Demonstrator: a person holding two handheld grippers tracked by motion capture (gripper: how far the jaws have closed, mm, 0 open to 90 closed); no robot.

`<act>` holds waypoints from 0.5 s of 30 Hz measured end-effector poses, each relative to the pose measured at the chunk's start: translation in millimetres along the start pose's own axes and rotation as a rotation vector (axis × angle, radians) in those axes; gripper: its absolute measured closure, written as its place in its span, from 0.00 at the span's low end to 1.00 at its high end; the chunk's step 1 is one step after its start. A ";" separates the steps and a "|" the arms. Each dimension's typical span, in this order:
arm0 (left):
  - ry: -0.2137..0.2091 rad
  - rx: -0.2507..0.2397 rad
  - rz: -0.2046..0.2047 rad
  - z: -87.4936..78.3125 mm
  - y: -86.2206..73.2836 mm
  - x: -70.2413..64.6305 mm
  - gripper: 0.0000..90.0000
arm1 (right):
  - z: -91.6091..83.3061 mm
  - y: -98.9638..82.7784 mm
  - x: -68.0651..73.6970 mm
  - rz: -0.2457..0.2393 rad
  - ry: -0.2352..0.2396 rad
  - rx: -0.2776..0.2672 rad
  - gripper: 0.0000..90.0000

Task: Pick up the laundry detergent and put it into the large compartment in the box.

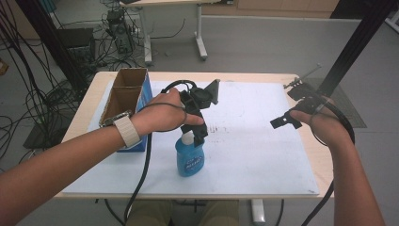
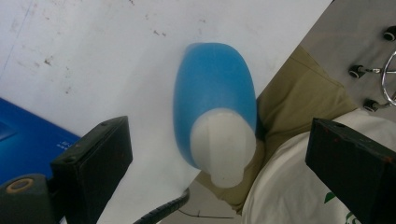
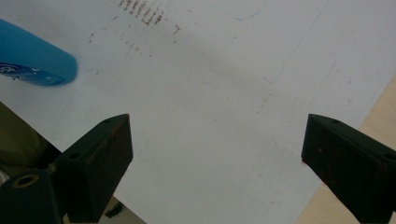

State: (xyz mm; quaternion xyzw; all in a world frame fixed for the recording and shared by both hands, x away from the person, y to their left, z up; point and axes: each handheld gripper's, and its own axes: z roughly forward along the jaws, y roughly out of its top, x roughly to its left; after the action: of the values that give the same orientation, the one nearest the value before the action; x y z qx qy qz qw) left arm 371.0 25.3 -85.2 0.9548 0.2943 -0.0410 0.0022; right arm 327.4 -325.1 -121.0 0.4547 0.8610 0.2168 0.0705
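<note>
Bottle (image 1: 189,158), blue w/ white cap, stands upright near the front edge of the white sheet (image 1: 263,141) on our tabletop (image 1: 84,110). Our left hand-held gripper (image 2: 219,158) hovers just above the cap, jaws wide apart, not touching. Open cardboard box (image 1: 124,94) w/ blue side sits just left of it. Right hand-held gripper (image 3: 217,154) hangs wide too, over bare sheet, well apart from bottle.

A blue plastic bottle (image 1: 189,159) with a white cap (image 2: 223,144) stands upright on the white sheet (image 1: 263,141) covering the table, near its front edge and left of centre. A printed label faces the near side. Its cap is on.
</note>
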 end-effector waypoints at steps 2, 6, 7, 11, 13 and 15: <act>-0.002 0.001 0.000 0.5 0.2 0.3 0.09 | -0.3 0.0 -0.1 0.000 0.000 -0.001 0.10; -0.003 0.001 -0.002 0.0 0.0 0.9 0.09 | -0.8 0.4 0.1 0.000 -0.002 -0.001 0.10; -0.005 -0.001 -0.003 -0.1 -0.2 1.5 0.09 | -1.0 0.7 0.1 -0.001 -0.002 -0.001 0.10; -0.006 0.000 -0.003 -0.3 -0.1 2.1 0.09 | -1.0 1.5 0.4 -0.001 -0.002 -0.001 0.10; -0.009 -0.004 -0.005 -0.4 -0.9 2.3 0.09 | -1.1 2.0 0.6 -0.003 -0.002 -0.002 0.10; -0.011 -0.005 -0.003 -0.7 -1.1 2.5 0.09 | -1.3 2.2 0.7 -0.003 -0.001 -0.002 0.10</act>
State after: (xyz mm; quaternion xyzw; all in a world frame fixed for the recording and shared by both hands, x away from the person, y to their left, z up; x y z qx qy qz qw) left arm 372.5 27.7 -84.6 0.9541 0.2961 -0.0454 0.0061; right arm 328.3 -323.8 -118.8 0.4533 0.8615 0.2171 0.0718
